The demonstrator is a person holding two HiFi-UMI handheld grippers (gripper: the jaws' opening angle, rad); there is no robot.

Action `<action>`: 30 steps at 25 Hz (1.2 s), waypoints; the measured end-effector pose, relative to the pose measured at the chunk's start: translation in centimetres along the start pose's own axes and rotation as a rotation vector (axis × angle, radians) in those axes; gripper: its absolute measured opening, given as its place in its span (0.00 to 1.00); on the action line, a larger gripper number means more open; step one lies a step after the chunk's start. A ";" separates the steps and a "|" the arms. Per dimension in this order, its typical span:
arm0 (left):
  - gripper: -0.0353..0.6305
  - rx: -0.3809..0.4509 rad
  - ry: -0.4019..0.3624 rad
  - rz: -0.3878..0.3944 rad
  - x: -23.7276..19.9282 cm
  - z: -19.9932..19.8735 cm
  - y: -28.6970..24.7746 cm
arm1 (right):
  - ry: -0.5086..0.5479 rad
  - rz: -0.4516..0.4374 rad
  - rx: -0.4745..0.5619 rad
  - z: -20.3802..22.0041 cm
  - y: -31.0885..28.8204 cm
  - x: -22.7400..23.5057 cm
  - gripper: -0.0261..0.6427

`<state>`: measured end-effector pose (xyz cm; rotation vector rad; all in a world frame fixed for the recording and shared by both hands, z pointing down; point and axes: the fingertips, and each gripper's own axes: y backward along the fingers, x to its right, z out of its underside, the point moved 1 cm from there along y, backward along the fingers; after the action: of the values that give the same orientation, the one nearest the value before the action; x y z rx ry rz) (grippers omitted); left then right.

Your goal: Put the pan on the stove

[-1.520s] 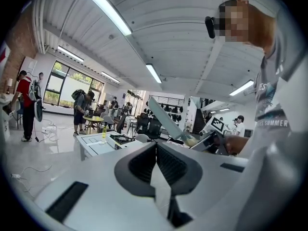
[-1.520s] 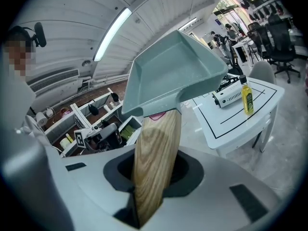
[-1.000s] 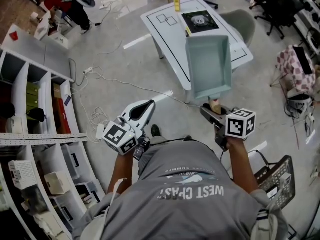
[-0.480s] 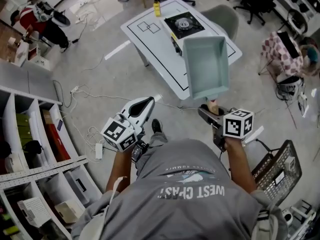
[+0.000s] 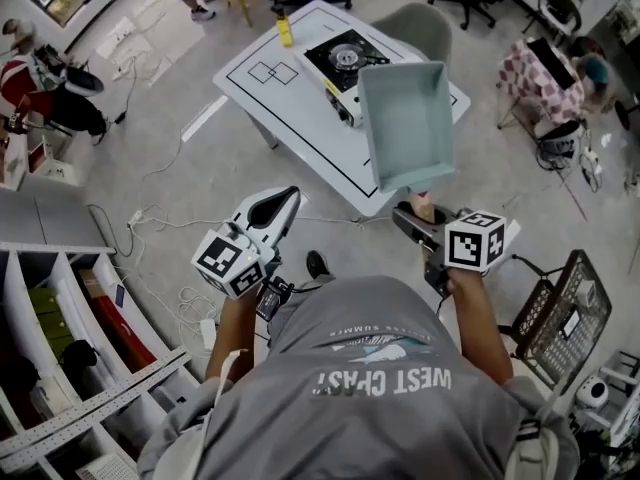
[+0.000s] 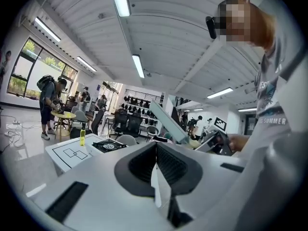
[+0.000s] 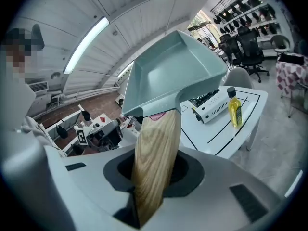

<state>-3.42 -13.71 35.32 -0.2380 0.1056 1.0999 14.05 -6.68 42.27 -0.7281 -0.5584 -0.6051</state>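
The right gripper clamps the wooden handle of a square teal pan, its bare basin just ahead; the left gripper has its jaws together.

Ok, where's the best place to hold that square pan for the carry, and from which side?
The wooden handle, from its free end, with the jaws along its length. It is the only narrow, flat part; the square body of the pan looks far too wide for the jaws. The right hand-held gripper is shut on the wooden handle that way.
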 end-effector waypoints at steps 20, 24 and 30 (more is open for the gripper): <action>0.05 0.000 0.019 0.168 -9.6 -1.6 -1.8 | -0.070 0.149 0.087 -5.4 -5.1 -0.2 0.18; 0.05 -0.006 0.025 0.169 -11.7 -1.5 -1.1 | -0.075 0.154 0.098 -6.9 -6.4 -0.7 0.18; 0.05 -0.008 0.032 0.149 -14.0 -1.5 0.3 | -0.082 0.146 0.106 -8.8 -8.1 -0.9 0.18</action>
<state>-9.95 -26.09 36.67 -0.2581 0.1493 1.2448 10.18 -17.75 39.73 -0.6887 -0.6031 -0.4082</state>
